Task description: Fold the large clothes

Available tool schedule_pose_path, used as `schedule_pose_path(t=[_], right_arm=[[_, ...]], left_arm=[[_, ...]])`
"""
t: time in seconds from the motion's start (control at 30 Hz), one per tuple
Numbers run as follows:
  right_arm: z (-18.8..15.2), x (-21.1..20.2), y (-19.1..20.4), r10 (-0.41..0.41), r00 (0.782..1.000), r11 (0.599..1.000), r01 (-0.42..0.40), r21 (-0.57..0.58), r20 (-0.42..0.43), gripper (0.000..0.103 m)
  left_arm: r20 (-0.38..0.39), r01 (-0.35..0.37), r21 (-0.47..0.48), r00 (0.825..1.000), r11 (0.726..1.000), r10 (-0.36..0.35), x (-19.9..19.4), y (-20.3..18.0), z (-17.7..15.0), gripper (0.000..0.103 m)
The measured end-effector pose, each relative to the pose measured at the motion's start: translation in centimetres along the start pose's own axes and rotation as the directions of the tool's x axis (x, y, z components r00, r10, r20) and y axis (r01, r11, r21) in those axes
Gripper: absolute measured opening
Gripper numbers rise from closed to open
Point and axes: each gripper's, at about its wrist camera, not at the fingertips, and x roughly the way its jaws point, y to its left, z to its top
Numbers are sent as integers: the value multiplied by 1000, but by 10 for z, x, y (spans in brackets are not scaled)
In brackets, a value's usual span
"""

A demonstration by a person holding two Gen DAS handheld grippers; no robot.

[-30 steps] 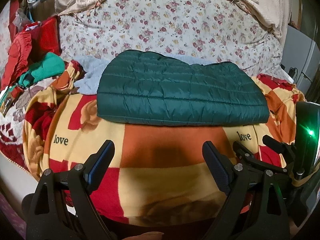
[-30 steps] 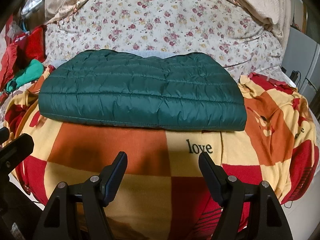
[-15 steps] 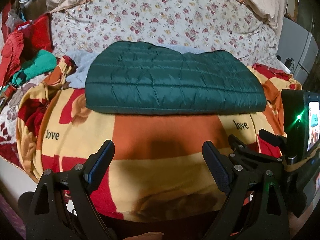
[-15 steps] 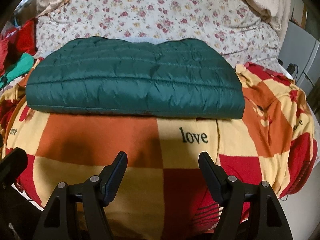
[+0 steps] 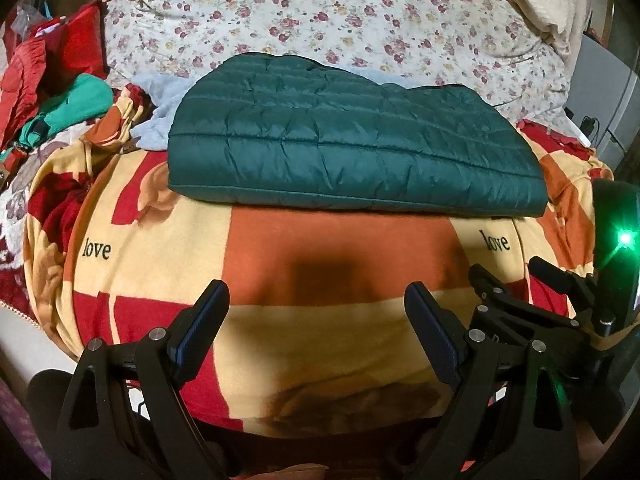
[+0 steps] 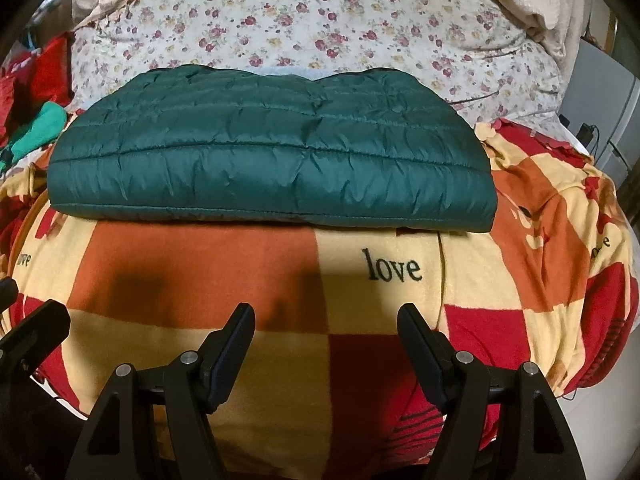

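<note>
Green quilted jacket [image 5: 352, 140] [image 6: 272, 160] lies folded into a flat rectangular bundle on the checked blanket [image 5: 340, 248] [image 6: 200, 264], which covers the near part of the bed. Folded edge faces the cameras, far edge slightly wavy. Blanket is red, orange and cream squares with "love" printed in several of the cream ones.

Left tongs [image 5: 316, 312]: spread wide, nothing between them, hovering over the blanket on the near side of the jacket, well apart from it. Right tongs [image 6: 326, 336]: same, wide apart, empty, above the blanket in front of the jacket's near edge, no contact. Both cast shadows on the orange square just in front of the jacket.

In the left wrist view the right unit shows at the right edge, with a green LED [image 5: 625, 237] lit on its body. In the right wrist view a black part of the left unit pokes in at the lower left.

Behind the jacket: floral sheet [image 5: 320, 12] [image 6: 320, 20] across the rest of the bed, beige cover [image 5: 552, 8] bunched at upper right. A pale blue cloth [image 5: 160, 104] sticks out from under the jacket's far-left corner. Left side of the bed: red clothes [image 5: 48, 60] and a teal green garment [image 5: 76, 104] in a loose pile.
</note>
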Motion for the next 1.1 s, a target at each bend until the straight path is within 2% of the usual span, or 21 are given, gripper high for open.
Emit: schedule_pose_path(t=[0.17,0.4,1.1], right_arm=[[1,-4,2,2,1000,1000,-2,-8,30,71],[3,-8,5,0,998,1000,1,-20,64,71],[3,-10,9,6,997,999,-4,-32,83,71]], left_arm=[[25,-20,-3,999,1000,20,-1,1,0,89],[110,-72,31,992,997,68,-11,-1,0,89],[115,-74,22,991,997,71,-12,0,2,89]])
